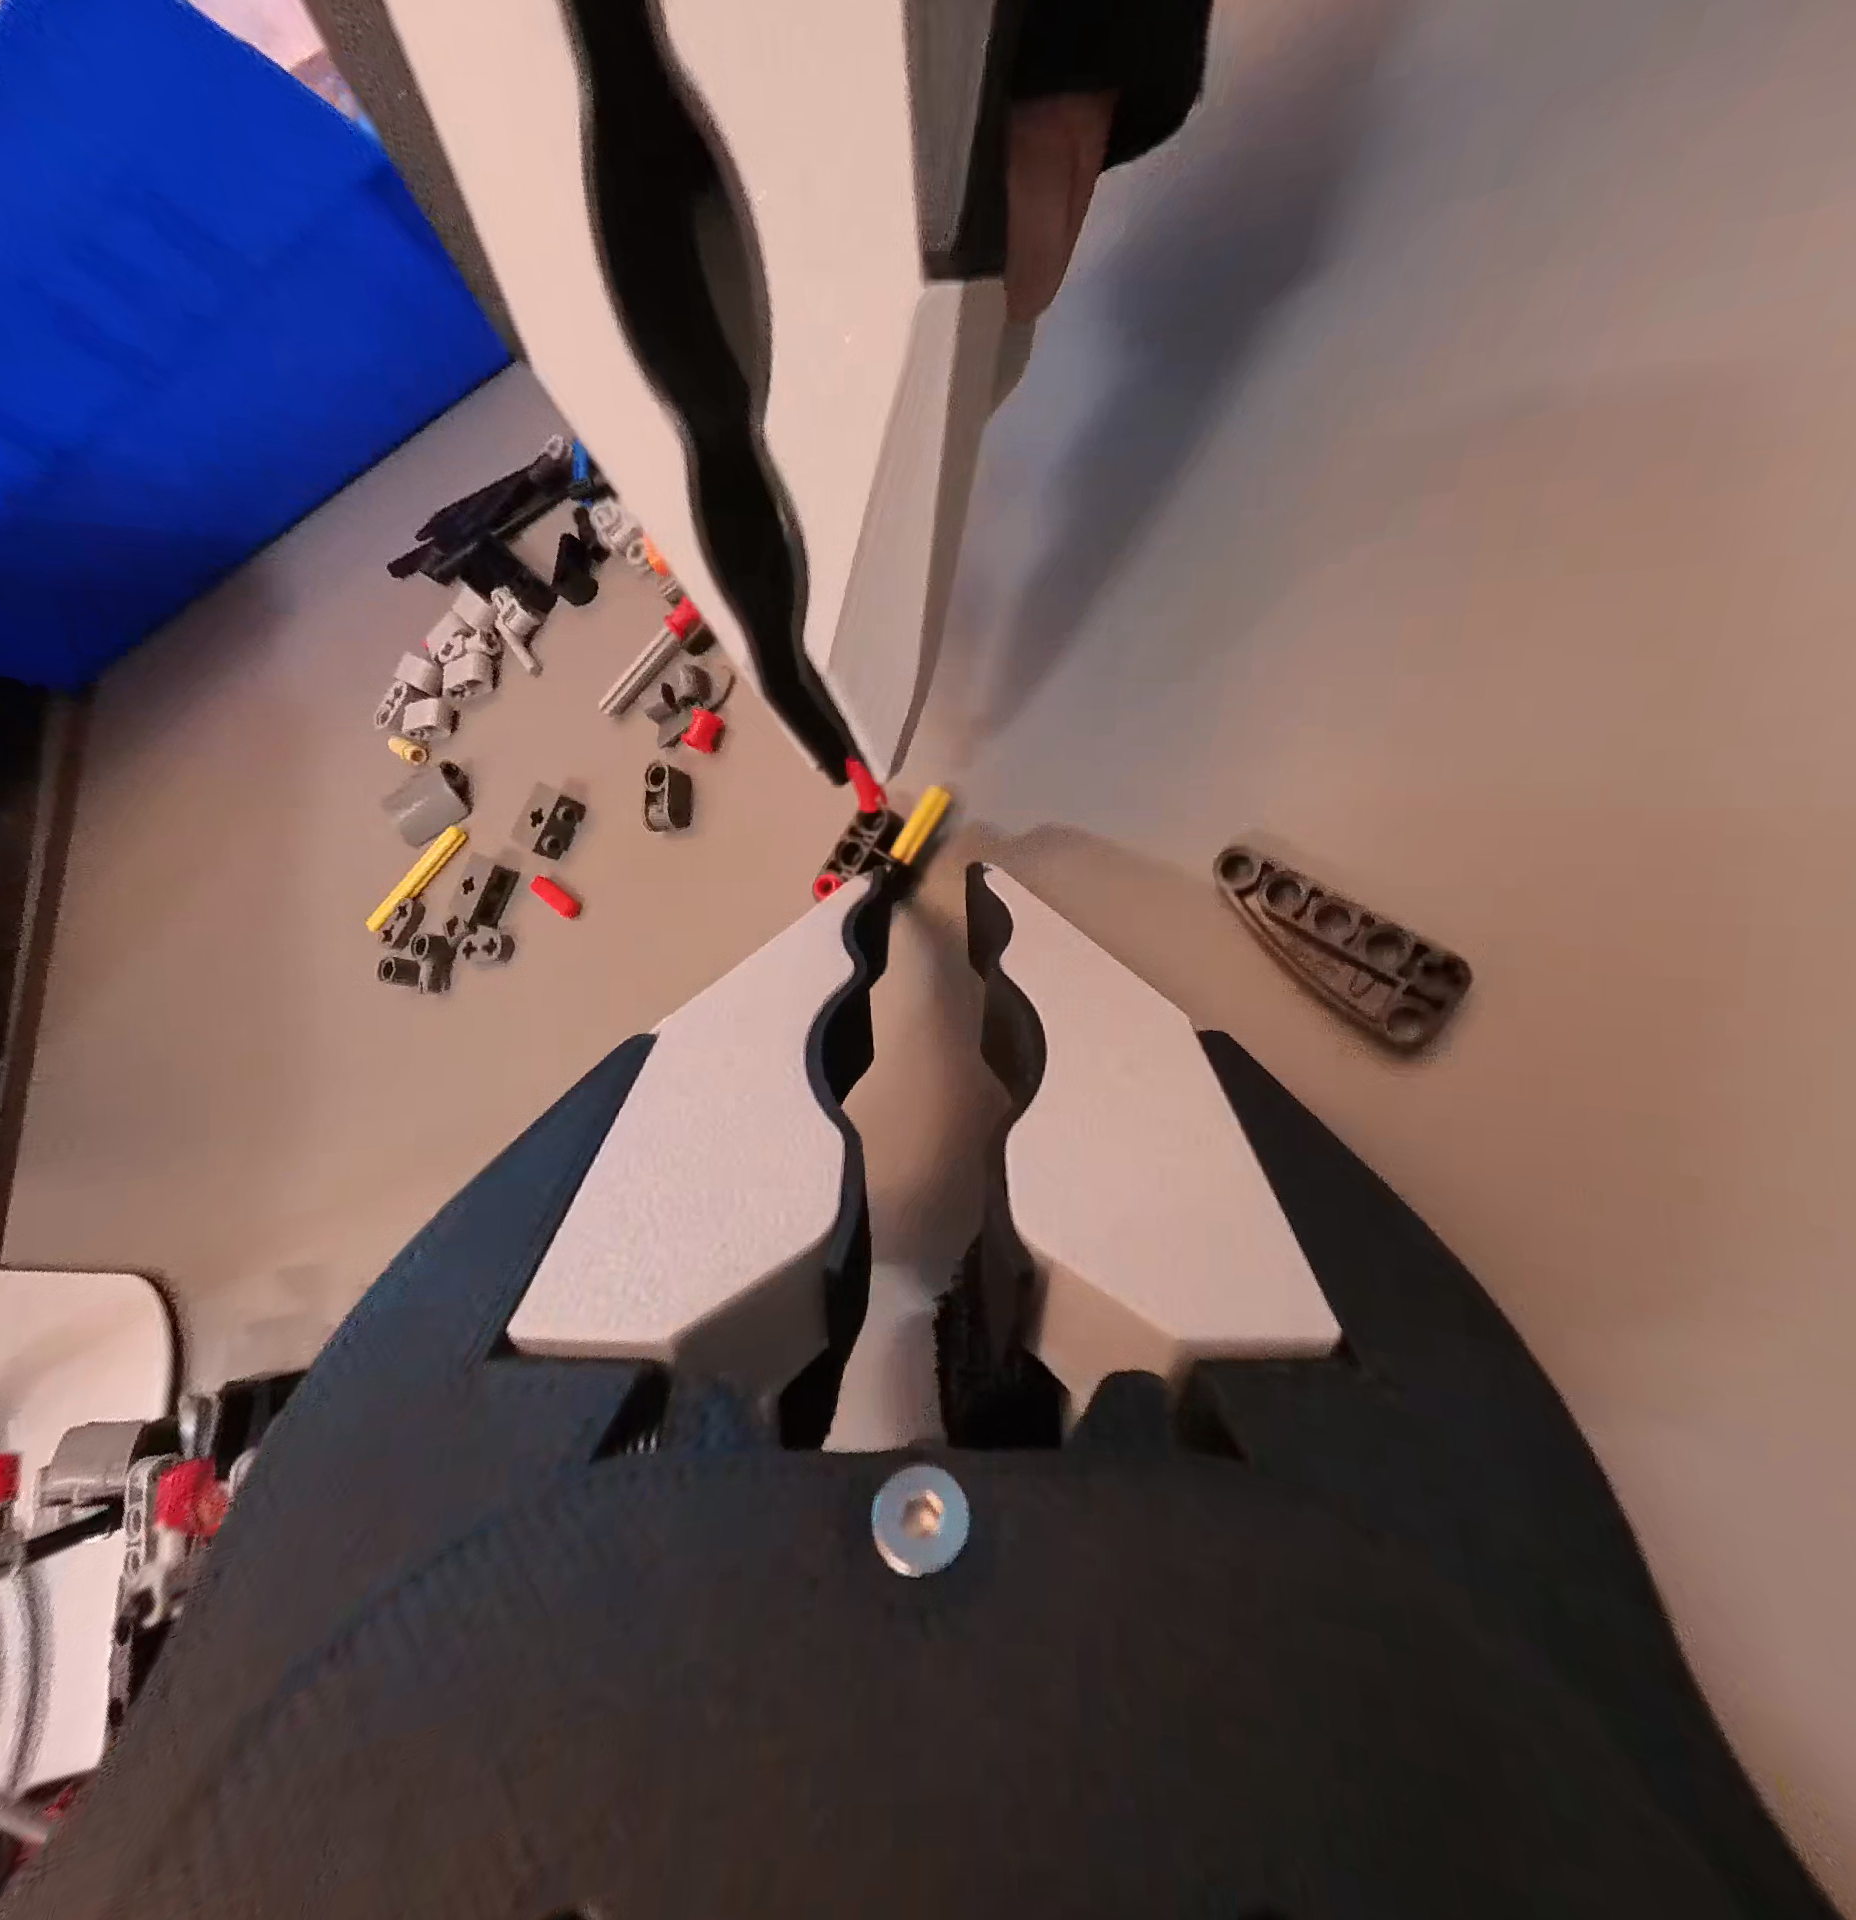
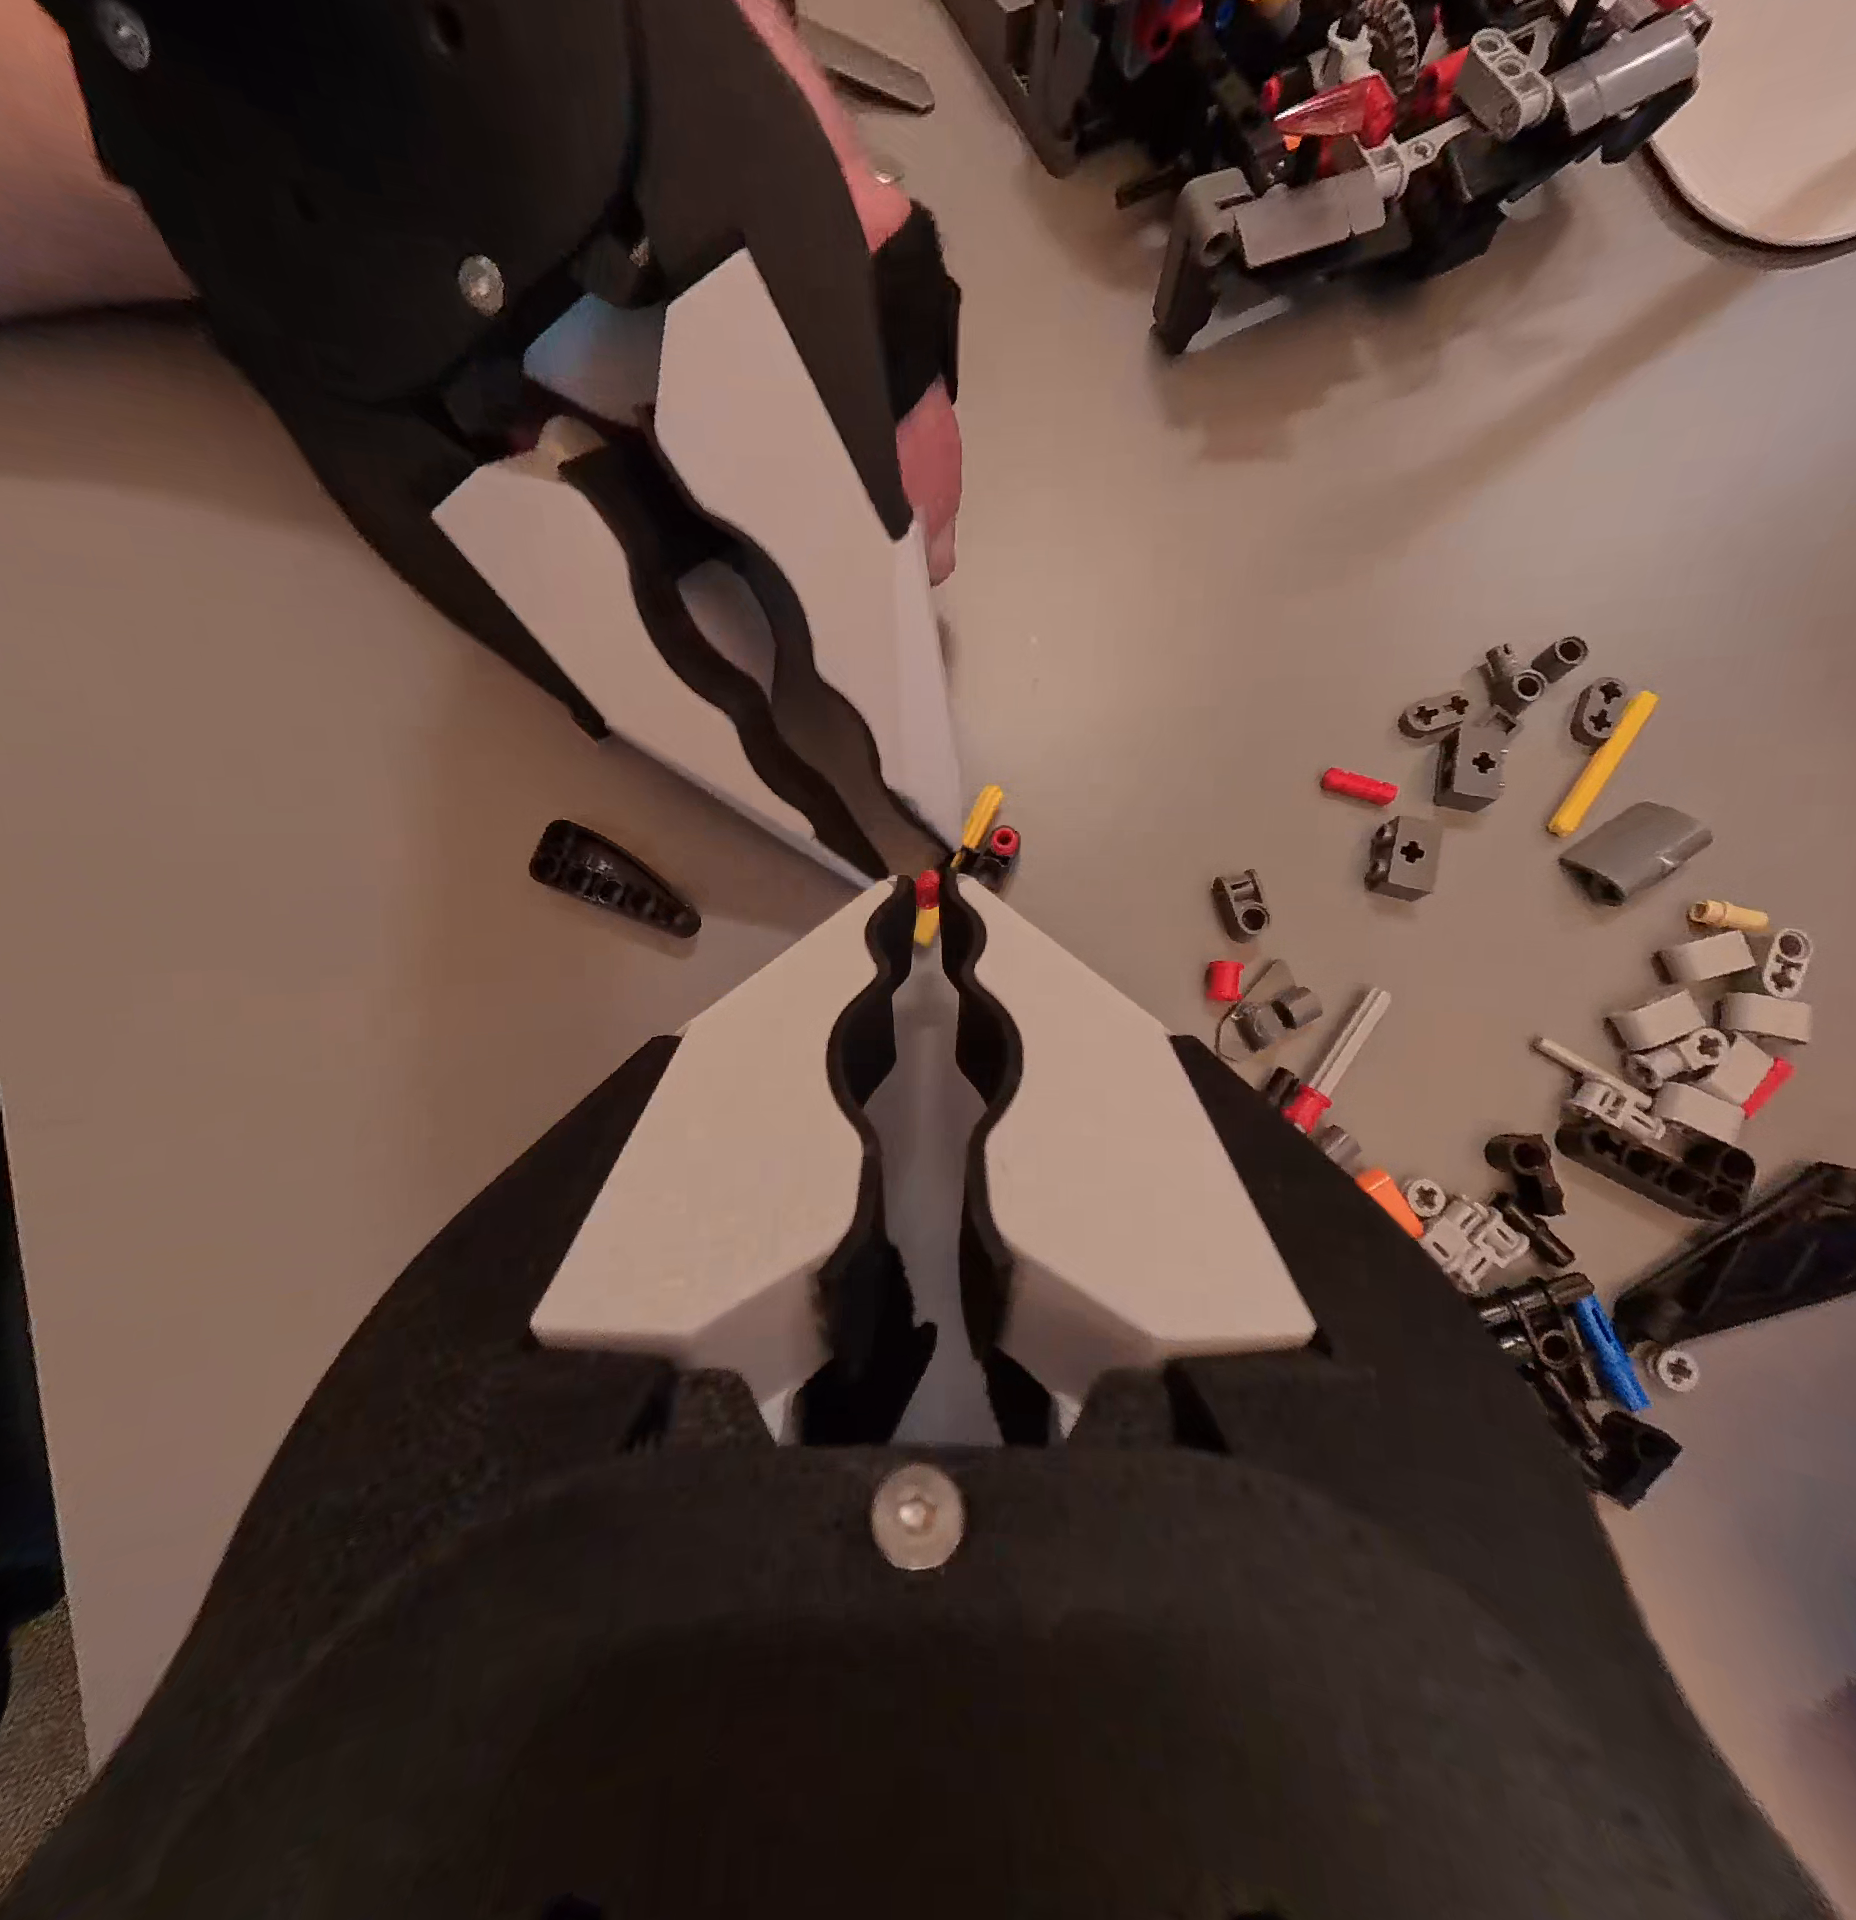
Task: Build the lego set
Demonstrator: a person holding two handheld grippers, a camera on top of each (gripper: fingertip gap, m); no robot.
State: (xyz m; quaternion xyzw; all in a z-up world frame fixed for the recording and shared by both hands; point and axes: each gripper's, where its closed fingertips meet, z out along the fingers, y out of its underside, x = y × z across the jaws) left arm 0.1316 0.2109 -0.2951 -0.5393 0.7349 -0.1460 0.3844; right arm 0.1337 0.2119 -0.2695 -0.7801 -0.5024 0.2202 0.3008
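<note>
Left wrist view — beige table (image 1: 1526, 520), blue bin (image 1: 176, 364); left hand-held gripper (image 1: 929, 878) narrowly open.

The left gripper (image 1: 929, 878) has a dark plastic body with fine printed layer lines, matt, and a shiny metal screw (image 1: 920, 1521) in the middle. Its fingers (image 1: 742, 1049) are pale smooth plastic, edged with black wavy pads that look rubbery. The right gripper (image 2: 929, 888) has a rougher, grainy black body. The loose lego pieces (image 2: 1589, 997) are hard plastic with a light gloss. The table (image 2: 228, 883) is smooth and matt beige. The blue thing (image 1: 155, 364) looks like soft cloth.
</note>
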